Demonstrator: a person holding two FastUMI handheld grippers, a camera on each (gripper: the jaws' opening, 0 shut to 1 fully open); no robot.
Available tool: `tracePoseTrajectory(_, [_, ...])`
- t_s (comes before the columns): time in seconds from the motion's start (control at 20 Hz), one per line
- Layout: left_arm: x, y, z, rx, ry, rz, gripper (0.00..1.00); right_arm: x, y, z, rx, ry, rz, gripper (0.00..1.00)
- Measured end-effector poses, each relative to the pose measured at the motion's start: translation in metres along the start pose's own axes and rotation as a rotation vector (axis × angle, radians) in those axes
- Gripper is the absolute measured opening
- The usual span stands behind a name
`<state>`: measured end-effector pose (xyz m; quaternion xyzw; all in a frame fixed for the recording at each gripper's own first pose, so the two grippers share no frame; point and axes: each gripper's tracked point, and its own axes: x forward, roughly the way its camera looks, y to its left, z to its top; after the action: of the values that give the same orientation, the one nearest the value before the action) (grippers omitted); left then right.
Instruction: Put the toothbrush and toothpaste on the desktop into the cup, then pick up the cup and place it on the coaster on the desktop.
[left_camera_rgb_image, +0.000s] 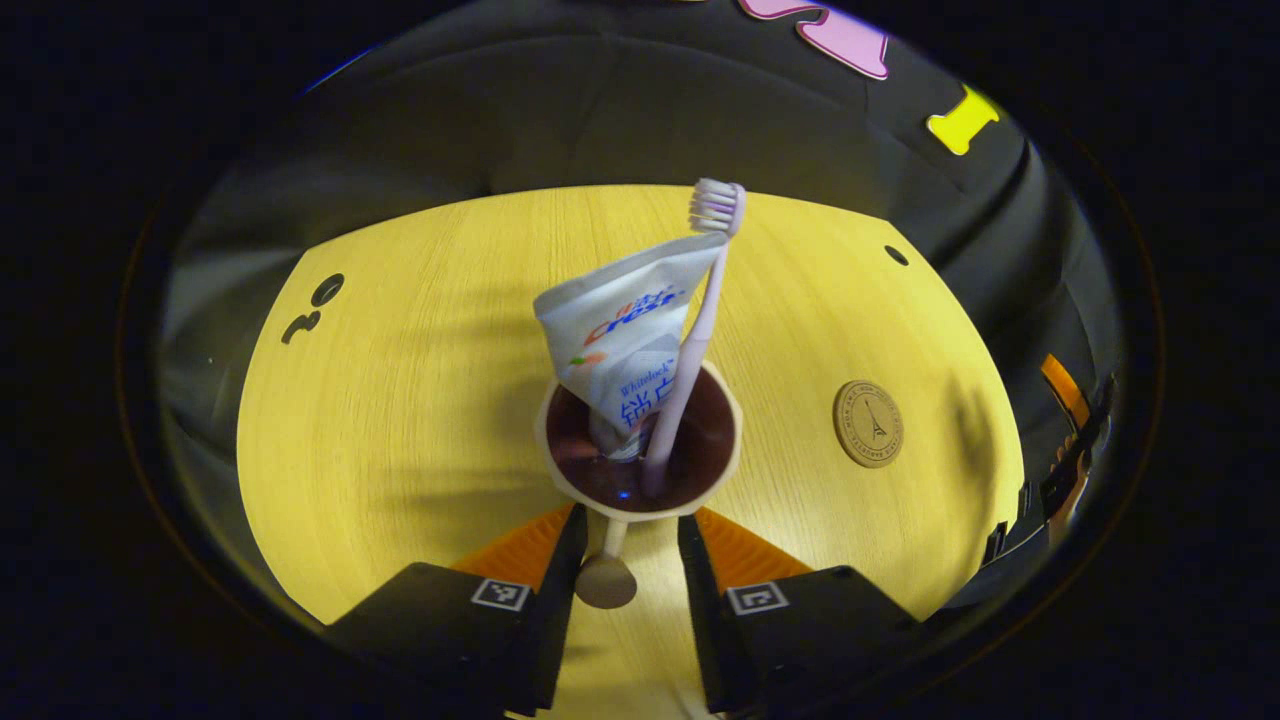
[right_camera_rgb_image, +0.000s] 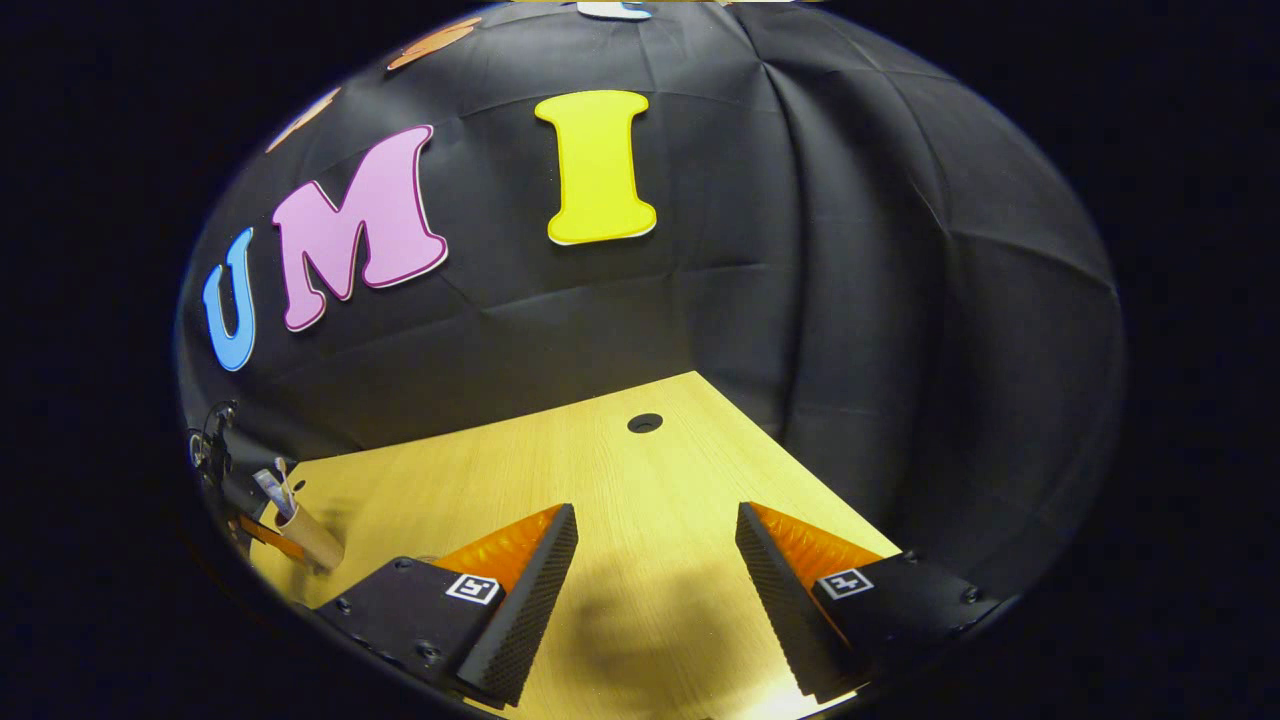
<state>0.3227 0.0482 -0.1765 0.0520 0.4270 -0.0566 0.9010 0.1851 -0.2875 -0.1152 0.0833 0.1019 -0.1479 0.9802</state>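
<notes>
Toothbrush (left_camera_rgb_image: 700, 330) & toothpaste (left_camera_rgb_image: 620, 340) already stand in cup (left_camera_rgb_image: 640, 445), which left gripper (left_camera_rgb_image: 630, 560) grips w/ both fingers at its base, coaster (left_camera_rgb_image: 868, 423) near its right still bare; right gripper (right_camera_rgb_image: 655, 590) wide, idle.

**Gripper state**

Left gripper (left_camera_rgb_image: 627, 540): fingers close together, one on each side of the cup's (left_camera_rgb_image: 640, 455) handle; contact cannot be told. Right gripper (right_camera_rgb_image: 655, 560): fingers spread wide, nothing between them, poised above the desk (right_camera_rgb_image: 560, 470).
</notes>
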Motion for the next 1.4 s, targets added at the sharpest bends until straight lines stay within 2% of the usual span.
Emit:
tracePoseTrajectory(0.05, [-0.001,-0.001,-0.002,-0.006,0.011,0.002,0.56,-0.001,0.001,0.000,0.004,0.002,0.006,0.98])
tracePoseTrajectory(0.1, [-0.001,-0.003,-0.003,-0.009,0.021,0.001,0.53,-0.002,0.001,-0.002,0.007,0.006,0.010,0.98])
tracePoseTrajectory(0.25, [0.002,-0.002,-0.005,-0.016,0.033,0.015,0.31,-0.007,0.002,-0.010,0.020,0.029,0.020,0.98])
tracePoseTrajectory(0.4, [0.001,-0.007,-0.004,-0.037,0.013,0.041,0.27,-0.011,0.004,-0.015,0.017,0.038,0.029,0.98])
tracePoseTrajectory(0.45, [0.002,-0.007,-0.004,-0.041,0.010,0.049,0.30,-0.012,0.004,-0.015,0.011,0.040,0.032,0.98])
tracePoseTrajectory(0.55, [0.002,-0.008,-0.004,-0.042,-0.001,0.067,0.22,-0.016,0.004,-0.015,0.010,0.046,0.037,0.98])
tracePoseTrajectory(0.7, [-0.002,-0.010,-0.008,-0.009,-0.021,0.090,0.18,-0.017,0.004,-0.014,0.014,0.046,0.040,0.98])
tracePoseTrajectory(1.1, [-0.025,-0.082,0.024,0.074,-0.098,-0.015,0.18,-0.020,0.007,-0.017,0.000,0.059,0.058,0.98])
tracePoseTrajectory(1.4, [-0.010,-0.159,0.026,0.184,-0.080,-0.113,0.18,-0.026,0.014,-0.020,0.005,0.067,0.071,0.98])
